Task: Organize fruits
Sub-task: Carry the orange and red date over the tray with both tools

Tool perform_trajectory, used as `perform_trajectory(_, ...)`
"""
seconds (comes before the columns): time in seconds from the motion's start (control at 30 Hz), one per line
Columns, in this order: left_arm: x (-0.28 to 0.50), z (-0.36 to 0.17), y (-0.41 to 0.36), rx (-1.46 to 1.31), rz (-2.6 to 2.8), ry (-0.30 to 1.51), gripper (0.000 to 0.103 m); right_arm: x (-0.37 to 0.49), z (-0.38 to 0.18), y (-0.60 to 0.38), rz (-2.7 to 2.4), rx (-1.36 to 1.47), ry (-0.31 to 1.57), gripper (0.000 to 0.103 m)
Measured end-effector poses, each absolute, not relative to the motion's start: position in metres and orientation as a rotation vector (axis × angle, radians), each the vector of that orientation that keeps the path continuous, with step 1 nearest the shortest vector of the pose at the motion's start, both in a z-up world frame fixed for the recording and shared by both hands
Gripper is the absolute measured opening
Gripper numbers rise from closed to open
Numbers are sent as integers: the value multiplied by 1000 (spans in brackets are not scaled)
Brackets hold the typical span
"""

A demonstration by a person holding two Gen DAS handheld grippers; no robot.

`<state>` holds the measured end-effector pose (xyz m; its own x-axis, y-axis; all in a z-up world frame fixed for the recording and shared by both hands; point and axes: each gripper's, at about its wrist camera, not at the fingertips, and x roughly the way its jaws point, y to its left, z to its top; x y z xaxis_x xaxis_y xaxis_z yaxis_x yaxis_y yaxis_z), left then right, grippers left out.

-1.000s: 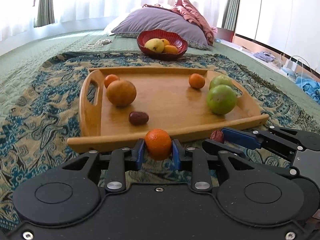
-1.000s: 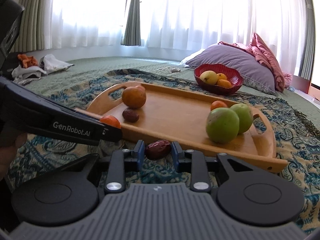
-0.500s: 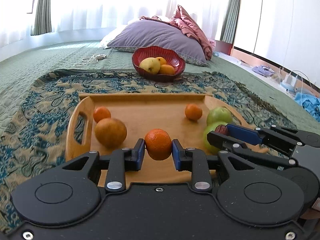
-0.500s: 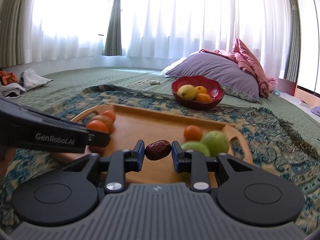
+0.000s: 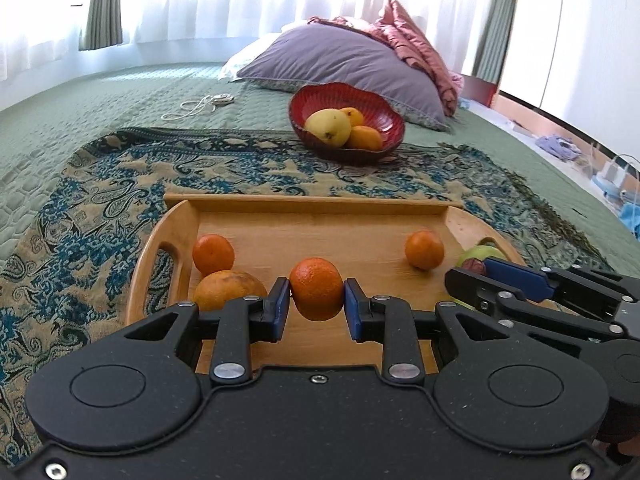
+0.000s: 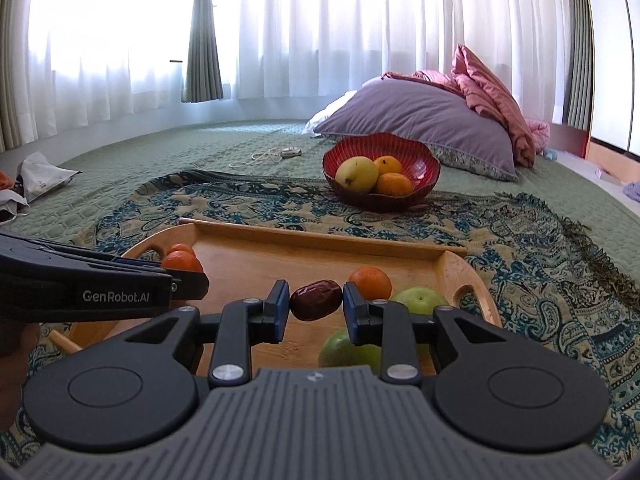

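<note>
My left gripper [image 5: 316, 306] is shut on a small mandarin [image 5: 316, 288], held above the wooden tray [image 5: 304, 202]. My right gripper [image 6: 316, 306] is shut on a dark red date [image 6: 316, 299], also over the tray [image 6: 320, 238]. On the tray lie two more mandarins [image 5: 213, 254] [image 5: 424, 249], a larger orange [image 5: 230, 290] and two green fruits [image 6: 420, 300] [image 6: 348, 350], partly hidden behind the fingers. Beyond the tray stands a red bowl [image 5: 347, 120] [image 6: 382, 168] with a yellow pear and two oranges inside. The right gripper shows at the right of the left wrist view [image 5: 472, 274].
The tray rests on a blue patterned throw [image 5: 100, 208] over a green quilted bed. A purple pillow [image 6: 424, 120] and pink blanket lie behind the bowl. A white cord [image 5: 204, 104] lies on the quilt at the back left. Clutter sits at the far left [image 6: 40, 174].
Both grippers have travelled forward and risen from the tray's near edge to above its middle, each still holding its fruit. The red bowl looks closer.
</note>
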<state>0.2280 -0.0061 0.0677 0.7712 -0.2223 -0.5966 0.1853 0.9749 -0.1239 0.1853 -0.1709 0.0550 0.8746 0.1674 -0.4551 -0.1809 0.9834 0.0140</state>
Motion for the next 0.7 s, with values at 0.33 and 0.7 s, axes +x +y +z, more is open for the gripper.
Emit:
perform_trajectory(0.33,247,59,-13,-21,-191,704,27,211,55,-184,170,24,557,34)
perform_trajectory(0.7,269,62,-20,-7,-212,753,27,239,57,-196,167,133,697,34)
